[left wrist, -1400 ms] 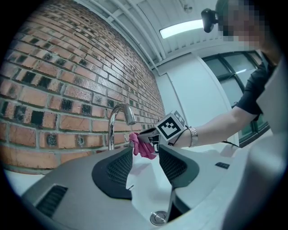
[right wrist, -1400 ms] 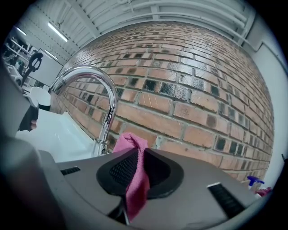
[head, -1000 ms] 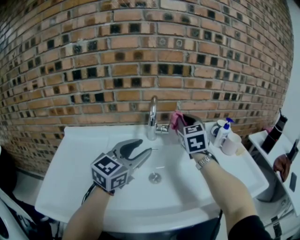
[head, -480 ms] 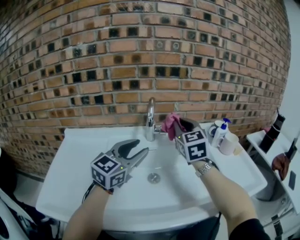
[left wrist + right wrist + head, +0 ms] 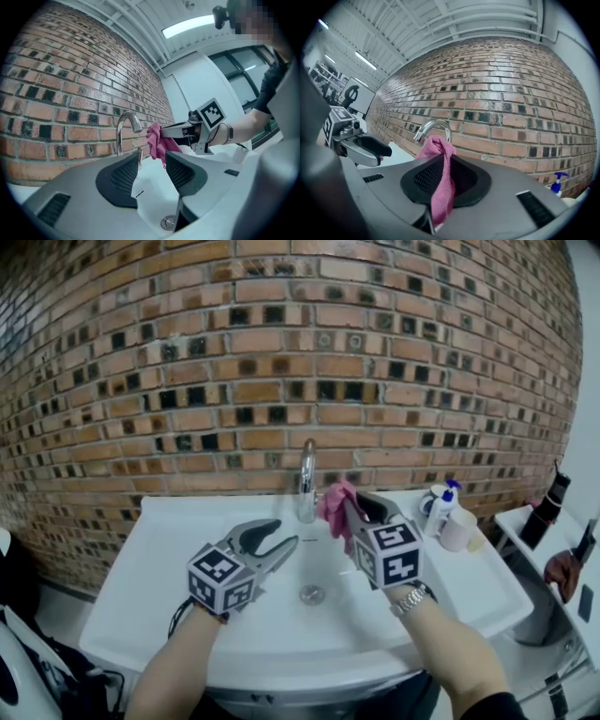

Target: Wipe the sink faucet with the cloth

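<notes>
Head view: pinches pink cloth (image 5: 333, 502) in right hand-held gripper (image 5: 349, 509), clenched on it, just right of faucet (image 5: 307, 474) at back edge of sink (image 5: 169, 521). Holds left hand-held gripper (image 5: 284, 535) released and empty over the basin, left of drain (image 5: 311, 594).

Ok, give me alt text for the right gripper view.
The right gripper, shut on a pink cloth, holds it up in front of a curved chrome faucet against a brick wall. The left gripper shows at the left edge.
</notes>
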`<state>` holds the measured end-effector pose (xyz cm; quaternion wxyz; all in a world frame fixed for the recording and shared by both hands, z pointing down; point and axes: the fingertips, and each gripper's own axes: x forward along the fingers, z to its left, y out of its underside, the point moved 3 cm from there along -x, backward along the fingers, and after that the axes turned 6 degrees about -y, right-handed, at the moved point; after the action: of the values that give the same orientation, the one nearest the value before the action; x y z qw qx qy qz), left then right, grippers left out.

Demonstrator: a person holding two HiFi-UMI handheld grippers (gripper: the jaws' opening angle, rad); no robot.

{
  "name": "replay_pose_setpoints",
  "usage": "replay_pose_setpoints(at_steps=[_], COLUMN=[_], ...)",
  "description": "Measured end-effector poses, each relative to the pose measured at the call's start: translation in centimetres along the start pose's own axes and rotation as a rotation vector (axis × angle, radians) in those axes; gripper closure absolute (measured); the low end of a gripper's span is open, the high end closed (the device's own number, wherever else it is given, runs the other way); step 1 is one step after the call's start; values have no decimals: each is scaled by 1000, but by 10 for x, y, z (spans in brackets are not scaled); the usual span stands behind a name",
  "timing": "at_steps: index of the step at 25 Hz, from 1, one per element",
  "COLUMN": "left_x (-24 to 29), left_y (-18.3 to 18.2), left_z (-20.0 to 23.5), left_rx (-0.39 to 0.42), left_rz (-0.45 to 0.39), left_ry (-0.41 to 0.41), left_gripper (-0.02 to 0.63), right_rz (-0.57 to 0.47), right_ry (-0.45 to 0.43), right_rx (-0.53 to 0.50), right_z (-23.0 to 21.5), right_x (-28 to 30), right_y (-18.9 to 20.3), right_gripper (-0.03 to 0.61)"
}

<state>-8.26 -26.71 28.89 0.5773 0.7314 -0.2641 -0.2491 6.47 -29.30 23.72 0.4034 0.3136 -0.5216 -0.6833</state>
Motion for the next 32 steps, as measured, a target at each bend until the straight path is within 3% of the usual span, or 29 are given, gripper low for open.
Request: replay_pose_setpoints(at_steps=[4,10,14,22,32], left_x=[0,-7,-22,-40,-37], left_y=[1,-28,-21,-14,-11], left_z=[5,-6,-22,-28,-38], left_rx=[-26,-80,-107,-148,-48], left_rz=[23,1,-3,-75,-41], left_ry=[-13,4,-7,-75,-76], left_gripper=[422,425,431,606,607], right_rz=[-43,-83,-96,-84,-49], right_ry=[-32,-81,-103,-173,-206], right_rx=[24,78,111,155,131], right_z=[16,35,46,71,85], right_x=[-16,-35,-42,-51,-55], right_y=[-6,-5,5,29,41], right_gripper=[534,534,534,534,534])
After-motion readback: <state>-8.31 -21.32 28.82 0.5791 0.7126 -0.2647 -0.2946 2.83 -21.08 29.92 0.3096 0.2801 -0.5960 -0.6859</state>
